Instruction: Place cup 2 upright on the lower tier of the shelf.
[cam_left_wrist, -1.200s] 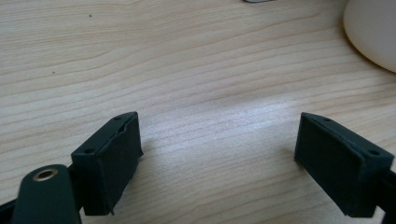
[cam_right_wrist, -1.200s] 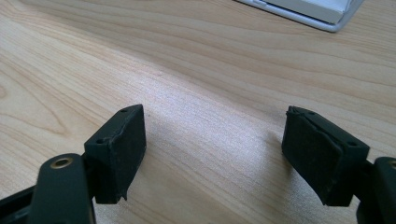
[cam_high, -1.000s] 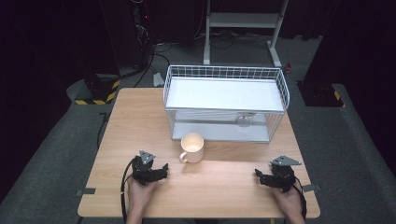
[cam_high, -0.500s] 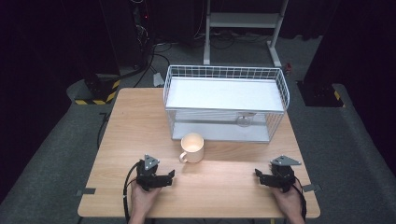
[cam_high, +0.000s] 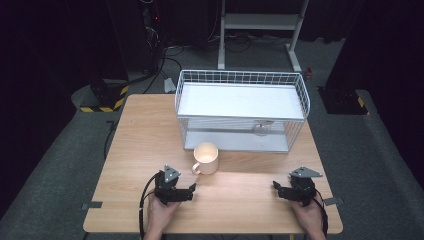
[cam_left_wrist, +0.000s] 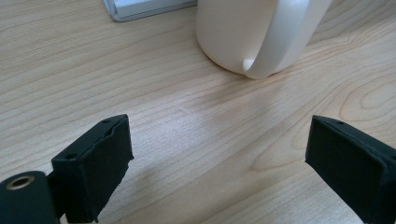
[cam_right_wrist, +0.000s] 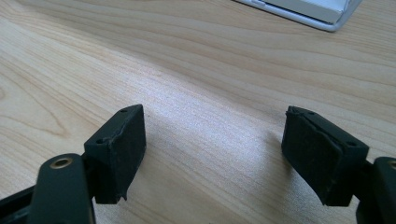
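My left gripper, jaws just opened wide and empty, sits near the table's front edge, facing the mug; my right gripper gapes empty too.

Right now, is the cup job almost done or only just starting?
Only just starting. The cup stands on the table in front of the wire rack, untouched. The left gripper points at its handle; its jaws have just been opening, with nothing between them. The right gripper waits open, apart from it. Grabbing and moving the cup are still to do.
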